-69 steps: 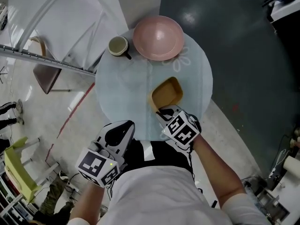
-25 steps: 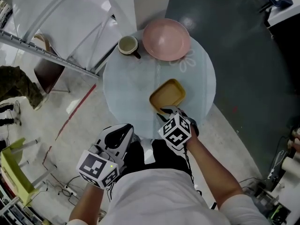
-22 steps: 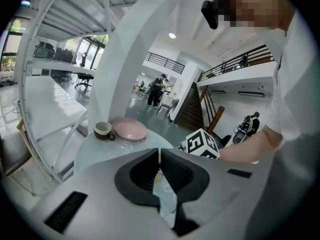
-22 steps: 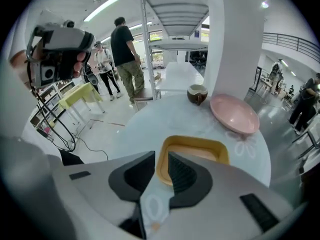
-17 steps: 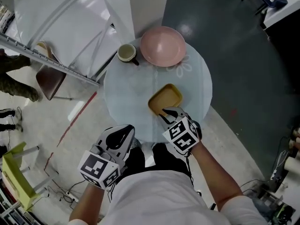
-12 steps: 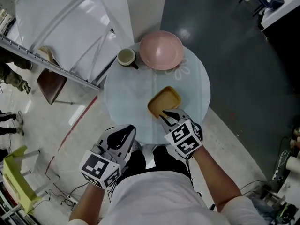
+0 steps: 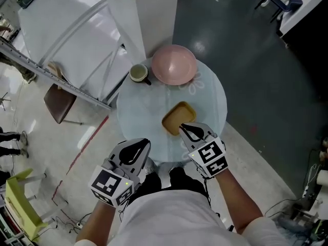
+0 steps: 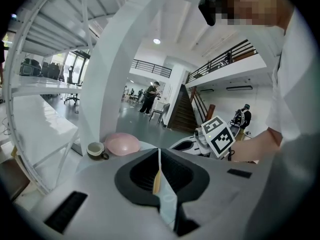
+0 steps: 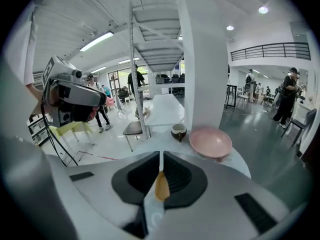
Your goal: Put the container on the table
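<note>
**Down on the table: a shallow yellow rectangular container [image 7: 176,118], with the right gripper [image 7: 185,127] at its near rim**

Nearest the camera in the head view, the person's white shirt [image 7: 174,214] fills the lower edge. Both grippers are held out in front of it, each with its marker cube on top.

The left gripper [image 7: 142,143] hangs at the near-left edge of the round pale-blue table [image 7: 143,106]. In the left gripper view its jaws stand closed to a thin slit.

The right gripper reaches in over the table's near edge, and its tips lie over the container's near right corner. In the right gripper view the jaws are drawn together on that rim, and a sliver of the yellow container [image 9: 161,185] shows between them.

The container lies flat on the near half of the tabletop, open side up, about midway across.

Beyond it comes a stretch of bare tabletop. At the far edge stands a wide glossy pink bowl [image 7: 174,64]. Just beside it, on its left, is a small dark cup with a cream inside [image 7: 138,73].

Behind the table rises a white square column [image 7: 148,14]. Off to the left, a brown chair seat [image 7: 60,102] stands on the pale floor. To the right the floor [image 7: 266,86] is dark grey.
</note>
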Tool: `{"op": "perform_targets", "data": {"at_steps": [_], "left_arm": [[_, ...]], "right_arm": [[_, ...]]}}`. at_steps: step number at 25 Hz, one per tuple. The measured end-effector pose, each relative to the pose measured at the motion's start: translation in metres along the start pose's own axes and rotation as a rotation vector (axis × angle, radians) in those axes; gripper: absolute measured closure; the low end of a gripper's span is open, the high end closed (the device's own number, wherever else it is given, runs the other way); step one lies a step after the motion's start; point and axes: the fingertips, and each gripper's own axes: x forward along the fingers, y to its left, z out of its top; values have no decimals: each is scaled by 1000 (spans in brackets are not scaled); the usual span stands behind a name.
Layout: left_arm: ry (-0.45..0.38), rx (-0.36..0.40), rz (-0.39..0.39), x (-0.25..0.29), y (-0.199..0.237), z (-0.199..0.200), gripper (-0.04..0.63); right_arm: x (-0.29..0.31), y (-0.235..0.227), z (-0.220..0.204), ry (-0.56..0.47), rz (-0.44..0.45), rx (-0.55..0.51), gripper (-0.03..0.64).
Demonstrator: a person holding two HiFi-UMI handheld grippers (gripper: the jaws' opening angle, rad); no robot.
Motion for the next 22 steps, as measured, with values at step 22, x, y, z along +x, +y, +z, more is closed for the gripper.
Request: {"op": "perform_targets", "data": {"at_steps": [22], "left_arm": [[-56, 81, -61, -18, -15, 30, 561]], "right_arm": [[-63, 12, 48, -189, -89, 46, 592]]}}
